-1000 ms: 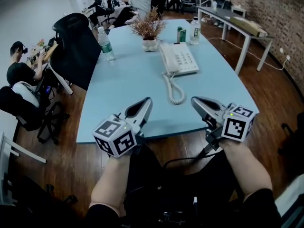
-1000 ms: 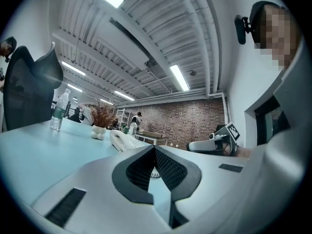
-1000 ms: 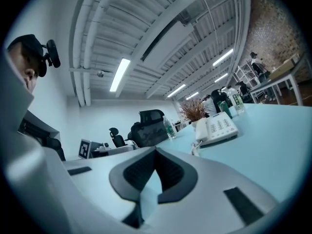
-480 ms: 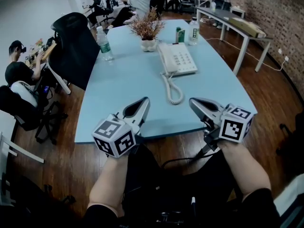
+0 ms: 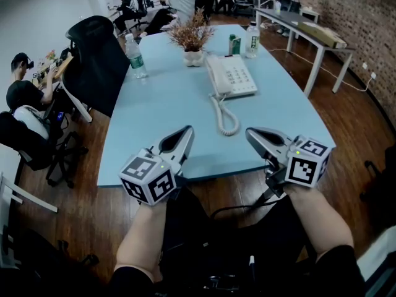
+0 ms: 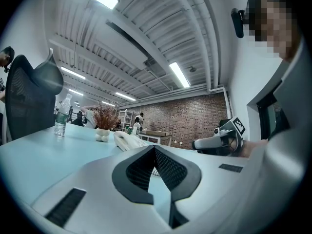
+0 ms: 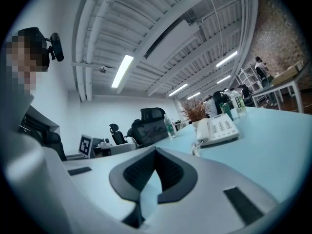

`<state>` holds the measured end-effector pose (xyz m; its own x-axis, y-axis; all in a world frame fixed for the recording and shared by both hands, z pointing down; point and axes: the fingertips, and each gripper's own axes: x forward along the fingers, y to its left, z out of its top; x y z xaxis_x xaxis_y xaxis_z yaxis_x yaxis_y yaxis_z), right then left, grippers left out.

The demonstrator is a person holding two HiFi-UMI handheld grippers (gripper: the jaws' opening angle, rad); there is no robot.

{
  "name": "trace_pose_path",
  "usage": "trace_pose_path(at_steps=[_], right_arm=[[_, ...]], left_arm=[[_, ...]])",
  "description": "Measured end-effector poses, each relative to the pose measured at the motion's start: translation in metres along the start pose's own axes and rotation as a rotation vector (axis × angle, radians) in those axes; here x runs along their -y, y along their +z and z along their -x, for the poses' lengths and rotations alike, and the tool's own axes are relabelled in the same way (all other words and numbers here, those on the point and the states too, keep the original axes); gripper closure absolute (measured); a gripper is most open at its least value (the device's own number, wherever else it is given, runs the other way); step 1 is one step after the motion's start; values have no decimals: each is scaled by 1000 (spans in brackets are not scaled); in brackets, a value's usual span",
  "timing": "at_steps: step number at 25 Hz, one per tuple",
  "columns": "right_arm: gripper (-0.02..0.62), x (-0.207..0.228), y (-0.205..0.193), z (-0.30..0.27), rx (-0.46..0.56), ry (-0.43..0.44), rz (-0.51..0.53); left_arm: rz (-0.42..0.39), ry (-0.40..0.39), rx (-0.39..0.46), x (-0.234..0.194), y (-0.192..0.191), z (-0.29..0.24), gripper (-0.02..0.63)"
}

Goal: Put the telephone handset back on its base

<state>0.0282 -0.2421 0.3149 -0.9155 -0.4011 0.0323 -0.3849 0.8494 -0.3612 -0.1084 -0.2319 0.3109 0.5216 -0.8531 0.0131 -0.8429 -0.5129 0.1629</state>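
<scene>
A white desk telephone (image 5: 232, 77) sits in the middle of the light-blue table (image 5: 167, 110). Its handset (image 5: 213, 76) lies along the left side of the base, and the coiled cord (image 5: 226, 119) trails toward me. My left gripper (image 5: 188, 131) and right gripper (image 5: 249, 133) hover side by side over the table's near edge, well short of the phone. Both are shut with nothing between the jaws. The left gripper view shows the phone (image 6: 127, 140) far ahead and the right gripper (image 6: 197, 144) to its side. The right gripper view shows the phone (image 7: 218, 129) ahead on the right.
A potted dried plant (image 5: 193, 39) stands just behind the phone, with a water bottle (image 5: 137, 57) to the left and a bottle (image 5: 252, 41) and a green carton (image 5: 235, 44) at the far right. A black office chair (image 5: 99, 57) stands by the table's left edge. People sit beyond.
Both grippers have drifted very slightly to the left in the head view. The telephone and cord have not moved.
</scene>
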Motion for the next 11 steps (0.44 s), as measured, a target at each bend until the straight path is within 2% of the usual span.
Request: trace_pose_path(at_steps=[11], right_arm=[[589, 4, 5, 1, -6, -28, 23]], left_arm=[[-6, 1, -2, 0, -1, 0, 609]])
